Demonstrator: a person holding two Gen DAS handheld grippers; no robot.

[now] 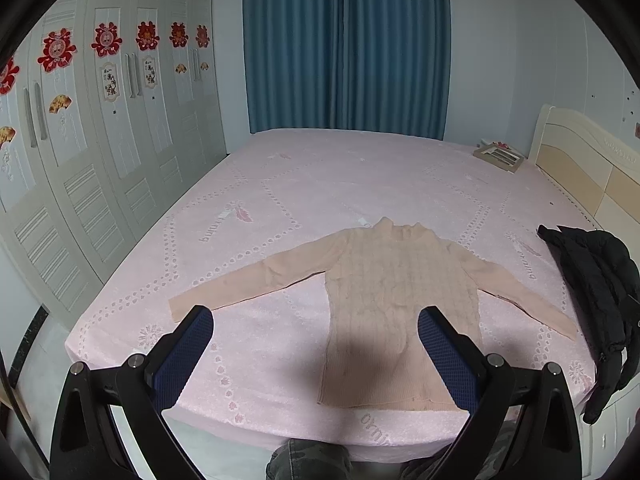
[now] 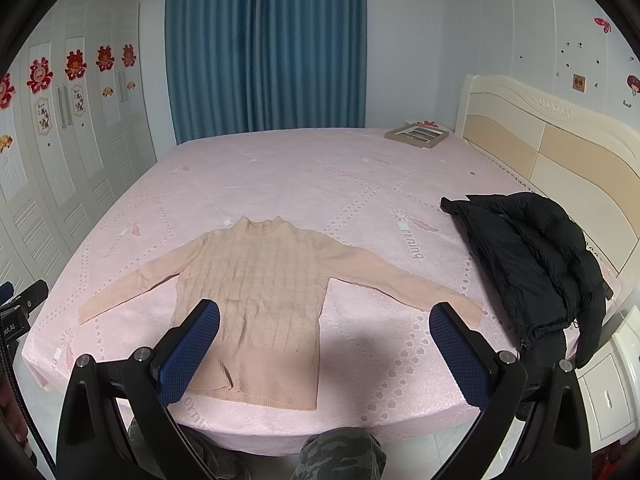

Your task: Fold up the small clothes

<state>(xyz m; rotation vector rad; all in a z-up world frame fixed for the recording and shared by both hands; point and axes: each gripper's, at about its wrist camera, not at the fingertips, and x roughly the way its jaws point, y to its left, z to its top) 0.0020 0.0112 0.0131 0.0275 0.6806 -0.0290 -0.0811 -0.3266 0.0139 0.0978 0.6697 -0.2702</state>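
A small peach knitted sweater (image 1: 396, 300) (image 2: 256, 292) lies flat on the pink bed (image 1: 320, 184) (image 2: 304, 176), collar away from me, hem at the near edge, both sleeves spread outward. My left gripper (image 1: 316, 318) hovers open above the near edge, its blue-padded fingers (image 1: 188, 352) straddling the left sleeve cuff and the sweater's body. My right gripper (image 2: 324, 314) is also open and holds nothing. It spans the sweater's lower body to the right sleeve cuff (image 2: 468, 312).
A black puffer jacket (image 2: 536, 272) (image 1: 600, 300) lies on the bed's right side, draped over the edge. A picture frame (image 2: 416, 136) rests near the cream headboard (image 2: 552, 152). White wardrobes (image 1: 100, 140) line the left; blue curtains (image 1: 344, 48) hang behind. A person's camouflage trousers (image 2: 340, 456) show below.
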